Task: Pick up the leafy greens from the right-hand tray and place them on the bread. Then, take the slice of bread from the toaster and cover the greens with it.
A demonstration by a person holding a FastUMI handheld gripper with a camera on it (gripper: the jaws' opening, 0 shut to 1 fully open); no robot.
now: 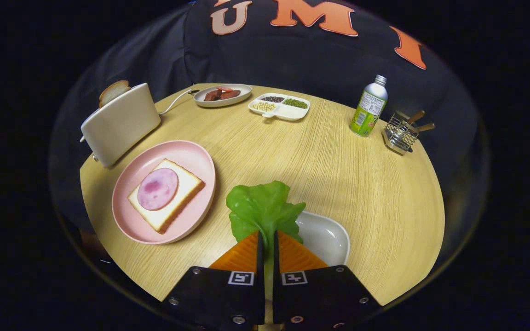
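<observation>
On the round wooden counter (338, 151), the greens (262, 209) are being held by the stem between the nearly closed fingers of the tool (267, 243), above the white tray (327, 236). The bread (187, 193) is lying ahead-left on the pink plate (200, 158), near the toaster (120, 122).

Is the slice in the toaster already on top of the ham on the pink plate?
No: the bread slice sits in the toaster, and the jaws are closed on the leafy greens.

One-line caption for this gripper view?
Gripper shut on leafy greens above the white tray, beside the pink plate's ham-topped bread.
</observation>
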